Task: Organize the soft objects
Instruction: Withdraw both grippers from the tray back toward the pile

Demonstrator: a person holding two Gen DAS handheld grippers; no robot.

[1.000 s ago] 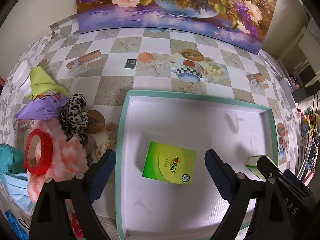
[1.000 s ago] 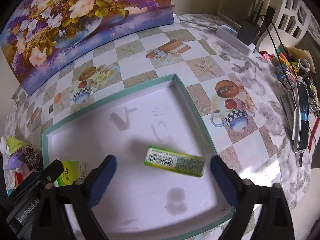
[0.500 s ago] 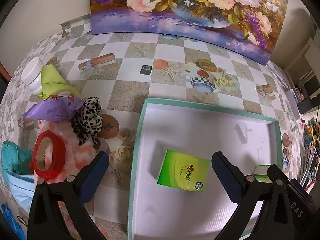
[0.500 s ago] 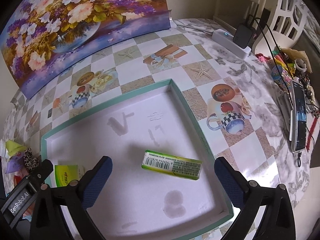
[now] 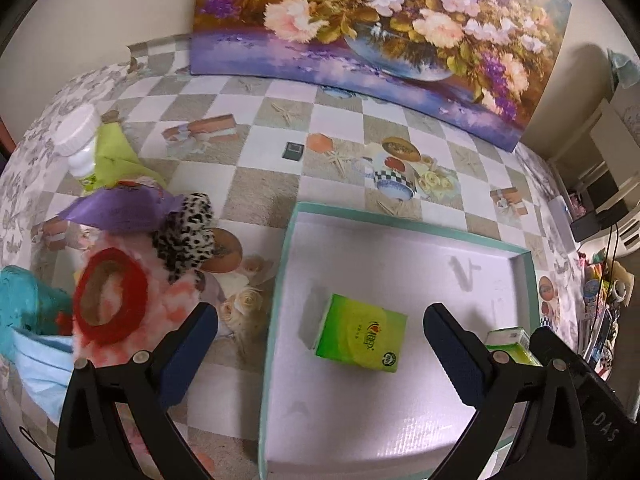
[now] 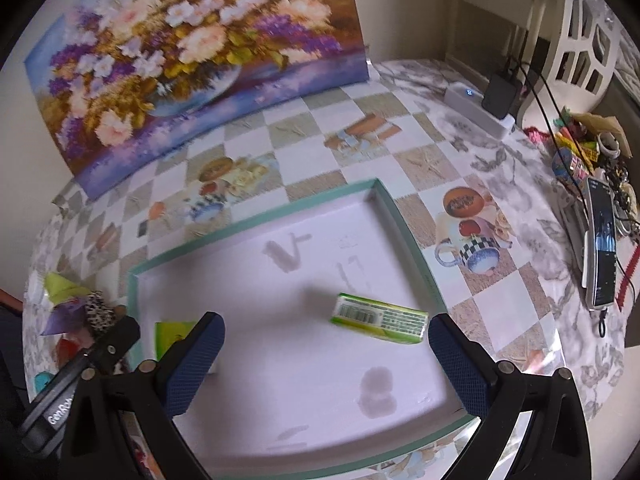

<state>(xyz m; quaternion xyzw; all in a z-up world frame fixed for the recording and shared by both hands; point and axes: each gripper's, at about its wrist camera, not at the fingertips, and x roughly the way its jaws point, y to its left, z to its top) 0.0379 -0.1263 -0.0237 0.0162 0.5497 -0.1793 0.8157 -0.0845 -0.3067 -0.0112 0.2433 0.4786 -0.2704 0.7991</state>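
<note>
A white tray (image 5: 280,288) with a teal rim (image 6: 404,224) lies on the checked tablecloth. Inside it lie two green tissue packs: one flat pack (image 5: 362,332) on the left side and a second pack (image 6: 378,318) on its edge toward the right. My left gripper (image 5: 320,344) hangs open above the tray's left edge, nothing between its fingers. My right gripper (image 6: 326,354) is open above the tray with the second pack beyond its right finger. Left of the tray sit a leopard scrunchie (image 5: 186,236), a pink fluffy item (image 5: 176,300) and a red tape ring (image 5: 110,296).
A purple pouch (image 5: 116,210), a green bag with a white-capped bottle (image 5: 78,132), and blue cloth (image 5: 36,356) crowd the left. A flower painting (image 5: 380,32) leans at the back. A phone (image 6: 600,248), cables and a power strip (image 6: 476,110) lie on the right.
Both grippers have risen and drawn back from the tray. The left gripper has shifted left, bringing the pile beside the tray more into view. Both packs lie where they were.
</note>
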